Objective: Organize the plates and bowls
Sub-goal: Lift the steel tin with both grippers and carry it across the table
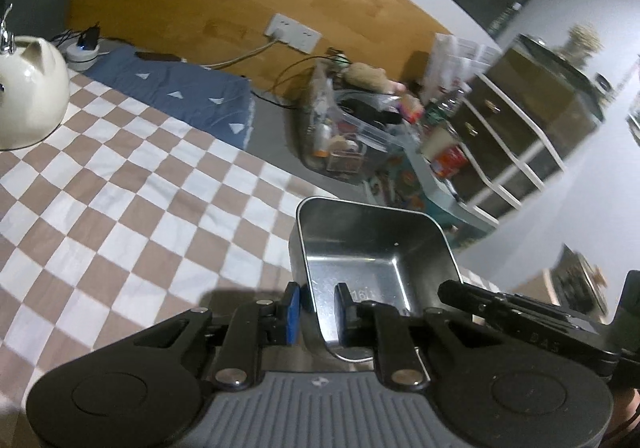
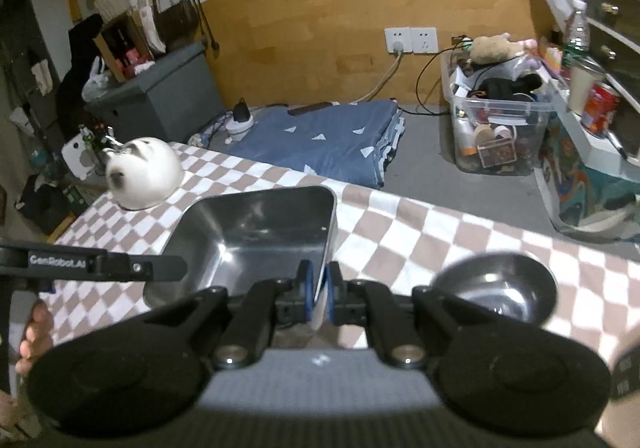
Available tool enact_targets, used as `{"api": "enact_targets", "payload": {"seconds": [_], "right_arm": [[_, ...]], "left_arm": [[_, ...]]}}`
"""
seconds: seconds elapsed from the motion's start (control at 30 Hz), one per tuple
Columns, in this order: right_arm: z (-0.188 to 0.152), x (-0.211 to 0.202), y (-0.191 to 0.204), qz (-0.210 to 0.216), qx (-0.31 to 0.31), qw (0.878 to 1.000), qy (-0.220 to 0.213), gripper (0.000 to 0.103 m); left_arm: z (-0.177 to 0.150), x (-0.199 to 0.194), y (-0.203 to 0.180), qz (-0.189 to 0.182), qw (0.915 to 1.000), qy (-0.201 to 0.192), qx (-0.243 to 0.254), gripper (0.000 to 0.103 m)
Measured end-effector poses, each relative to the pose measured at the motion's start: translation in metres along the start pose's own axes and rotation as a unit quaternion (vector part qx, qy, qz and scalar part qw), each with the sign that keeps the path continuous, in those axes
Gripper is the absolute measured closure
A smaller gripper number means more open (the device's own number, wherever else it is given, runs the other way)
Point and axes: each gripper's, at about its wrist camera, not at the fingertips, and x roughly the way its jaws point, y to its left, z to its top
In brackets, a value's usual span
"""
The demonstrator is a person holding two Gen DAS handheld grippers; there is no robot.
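Note:
A rectangular steel tray (image 1: pixel 372 248) (image 2: pixel 256 232) is held between both grippers above the checked cloth (image 1: pixel 120 188) (image 2: pixel 420 232), casting a shadow beneath it. My left gripper (image 1: pixel 319 300) is shut on the tray's near wall, with one pad outside and one inside. My right gripper (image 2: pixel 319 280) is shut on the rim of the tray's right wall. A round steel bowl (image 2: pixel 500 292) sits on the cloth just right of the right gripper. A white cat-shaped ceramic pot (image 1: pixel 28 88) (image 2: pixel 144 172) stands at the cloth's far left.
Beyond the cloth lie a folded blue blanket (image 2: pixel 332 140) and a clear plastic bin (image 2: pixel 496 136) full of clutter. A grey cabinet (image 2: pixel 160 96) stands at the back left and a dark drawer unit (image 1: pixel 520 136) on the right. A hand (image 2: pixel 34 332) shows at the left edge.

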Motion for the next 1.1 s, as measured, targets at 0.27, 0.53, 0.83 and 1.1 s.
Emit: {"api": "enact_targets", "payload": {"seconds": [0.27,0.53,0.83,1.1], "right_arm": [[-0.043,-0.070,0.020,-0.018,0.032,0.998,-0.042,0.094],[-0.095,-0.115,0.028,-0.036,0.081,0.994,-0.070,0.092],[-0.156,-0.161,0.038,-0.071,0.126,0.987,-0.075,0.091],[-0.201,-0.188,0.053,-0.097,0.167,0.979,-0.069,0.089]], "left_arm": [[-0.036,-0.034,-0.022,-0.027,0.9981,0.017,0.052,0.085],[-0.076,-0.050,-0.039,-0.044,0.9922,0.047,0.106,0.085],[-0.129,-0.053,-0.050,-0.071,0.9826,0.103,0.138,0.085],[-0.165,-0.061,-0.054,-0.082,0.9734,0.139,0.163,0.085]]}}
